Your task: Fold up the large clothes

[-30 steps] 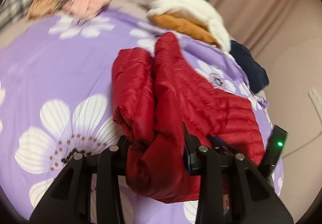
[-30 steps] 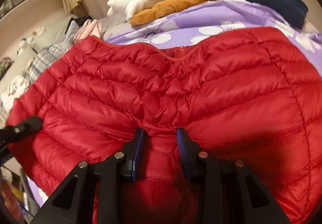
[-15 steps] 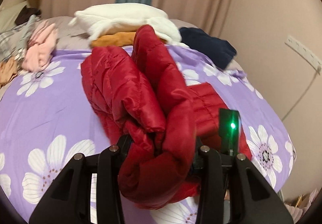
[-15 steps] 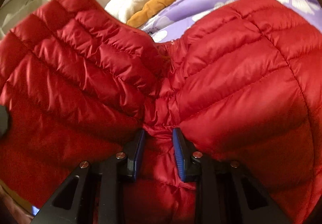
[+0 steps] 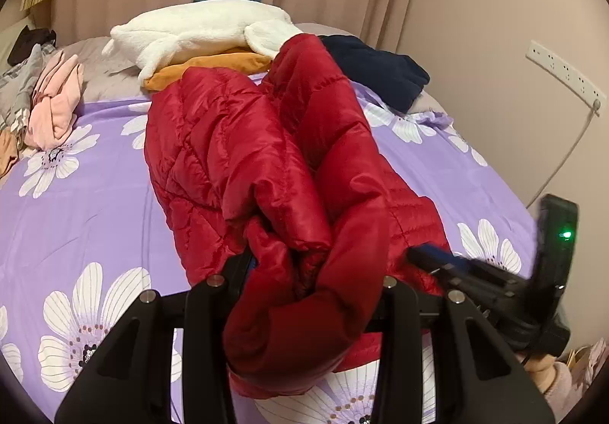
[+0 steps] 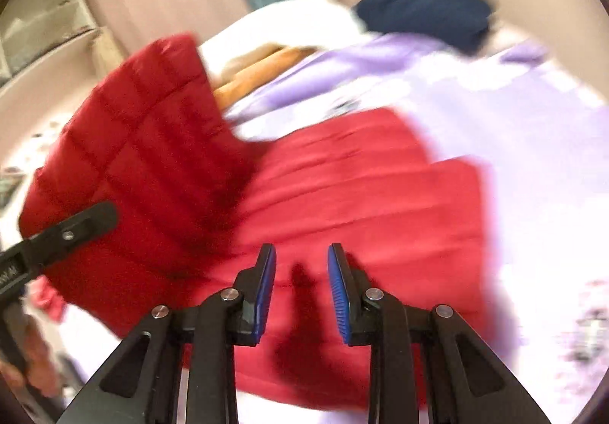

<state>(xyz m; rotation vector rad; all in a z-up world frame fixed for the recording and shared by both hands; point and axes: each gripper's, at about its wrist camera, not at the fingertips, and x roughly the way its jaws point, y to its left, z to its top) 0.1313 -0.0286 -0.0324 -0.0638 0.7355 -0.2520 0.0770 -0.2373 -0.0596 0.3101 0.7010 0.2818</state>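
Observation:
A red quilted puffer jacket (image 5: pixel 243 157) lies on the purple flowered bed sheet (image 5: pixel 76 203). My left gripper (image 5: pixel 308 271) is shut on a thick bunched fold of the jacket and holds it lifted off the bed. In the blurred right wrist view the jacket (image 6: pixel 342 188) lies below my right gripper (image 6: pixel 300 283), whose blue pads (image 6: pixel 338 283) stand apart with nothing between them. The right gripper also shows in the left wrist view (image 5: pixel 434 258), at the jacket's right edge. The left gripper's finger shows at the left edge of the right wrist view (image 6: pixel 76 222).
At the head of the bed lie a white fleece (image 5: pixel 198 28) on an orange garment (image 5: pixel 213 66), a navy garment (image 5: pixel 377 74) and a pink and grey pile (image 5: pixel 53 100). A wall with a socket strip (image 5: pixel 563 70) stands on the right.
My right gripper has opened and let go of the jacket, then pulled back a little. My left gripper has kept its hold and lifted the bunched fold higher.

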